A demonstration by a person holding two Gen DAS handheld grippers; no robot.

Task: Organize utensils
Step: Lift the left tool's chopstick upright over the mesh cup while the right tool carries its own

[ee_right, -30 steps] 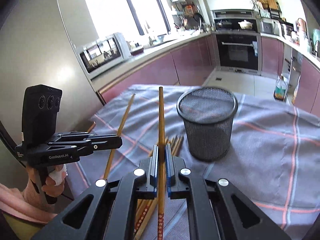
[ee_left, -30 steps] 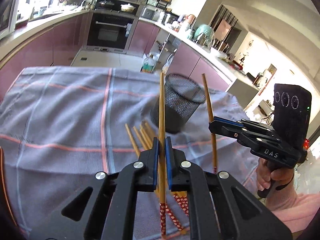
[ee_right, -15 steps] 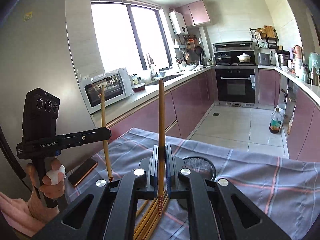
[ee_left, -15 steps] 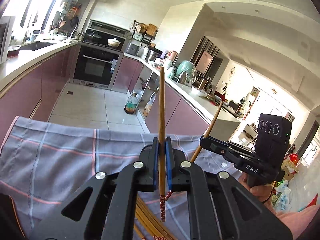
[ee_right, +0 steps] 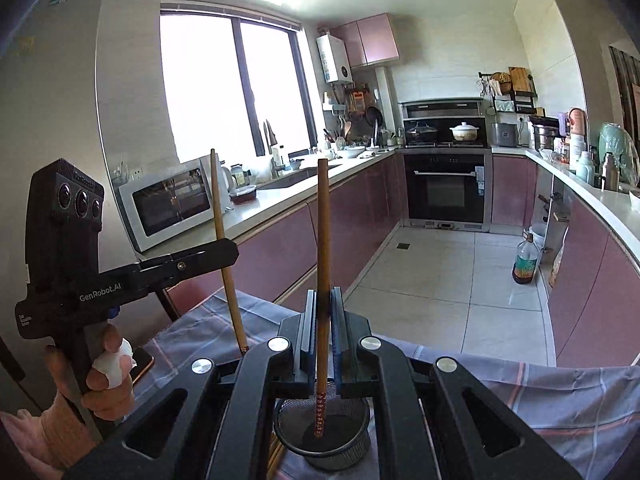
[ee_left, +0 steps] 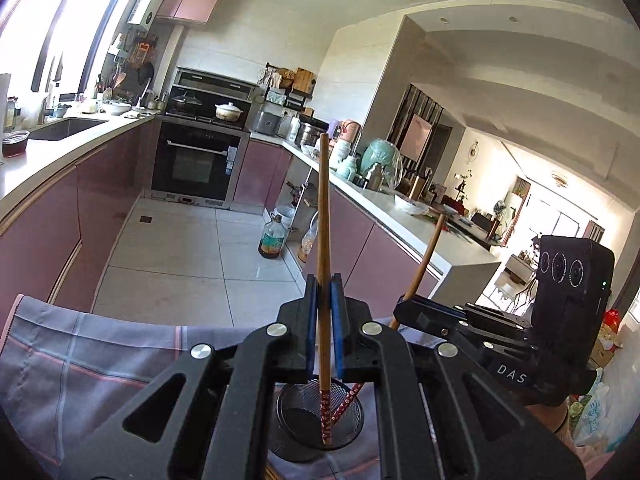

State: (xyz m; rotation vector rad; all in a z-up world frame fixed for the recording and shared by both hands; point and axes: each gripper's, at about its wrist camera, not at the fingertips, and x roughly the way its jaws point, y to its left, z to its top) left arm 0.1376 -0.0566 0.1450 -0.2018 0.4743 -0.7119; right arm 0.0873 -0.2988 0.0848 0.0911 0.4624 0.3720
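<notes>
My left gripper (ee_left: 324, 292) is shut on a wooden chopstick (ee_left: 323, 208) held upright. Its red patterned lower end hangs over the mouth of the black mesh cup (ee_left: 288, 408). To the right, my right gripper (ee_left: 402, 310) grips a second chopstick (ee_left: 425, 258) that leans toward the cup. In the right wrist view my right gripper (ee_right: 322, 304) is shut on its chopstick (ee_right: 322, 220), whose patterned end is over the mesh cup (ee_right: 352, 446). The left gripper (ee_right: 229, 250) stands to the left, with its chopstick (ee_right: 218, 208) upright.
A grey checked cloth (ee_right: 560, 400) covers the table. Several loose chopsticks (ee_right: 275, 456) lie on it beside the cup. A phone (ee_right: 141, 363) rests near the person's hand (ee_right: 108, 384). Beyond the table edge are tiled floor, an oil bottle (ee_left: 272, 240) and purple cabinets.
Both grippers have risen with their chopsticks. The cup, earlier ahead on the cloth, now sits right below both grippers. The patterned ends now hang over its mouth.
</notes>
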